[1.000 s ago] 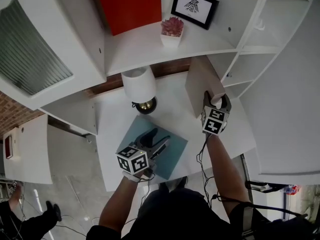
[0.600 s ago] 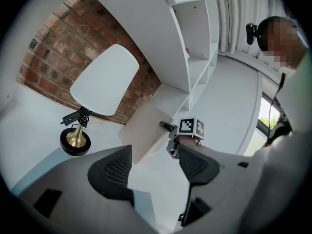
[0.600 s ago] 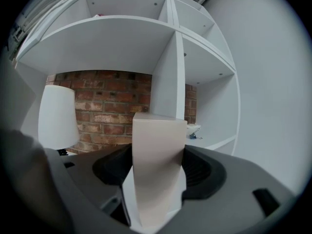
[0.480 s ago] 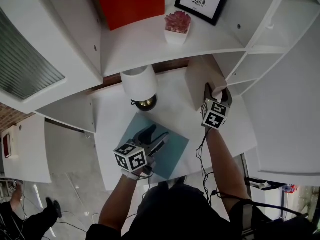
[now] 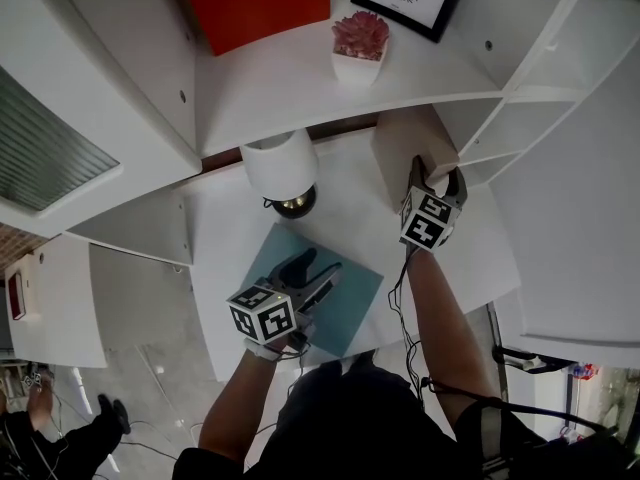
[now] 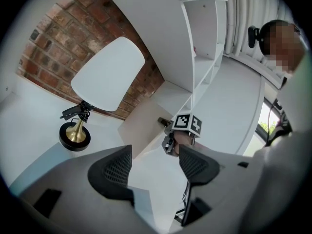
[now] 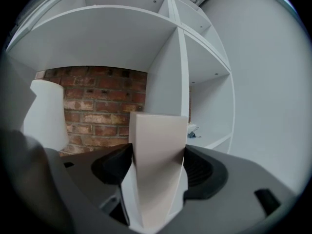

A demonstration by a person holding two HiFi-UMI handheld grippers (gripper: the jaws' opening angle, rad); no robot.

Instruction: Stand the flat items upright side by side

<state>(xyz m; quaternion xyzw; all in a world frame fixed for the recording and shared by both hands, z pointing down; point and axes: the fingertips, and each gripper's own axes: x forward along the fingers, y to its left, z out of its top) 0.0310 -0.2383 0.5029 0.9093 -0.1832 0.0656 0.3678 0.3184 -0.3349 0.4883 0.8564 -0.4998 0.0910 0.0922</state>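
Right gripper view has the beige book [image 7: 158,145] upright on the desk [image 5: 340,218] by the shelf divider [image 7: 168,77], between the right gripper [image 7: 156,165] pads; its jaws have just eased wider, both pads touching, likely a release. Teal book [image 5: 360,293] lies flat under the left gripper [image 5: 320,263], jaws apart

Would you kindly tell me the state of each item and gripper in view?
beige book: standing upright, between the right jaws.
teal item: lying flat.
lamp: standing upright.
right gripper: closed on the beige book, jaws just opened slightly wider.
left gripper: open, nothing between its jaws.
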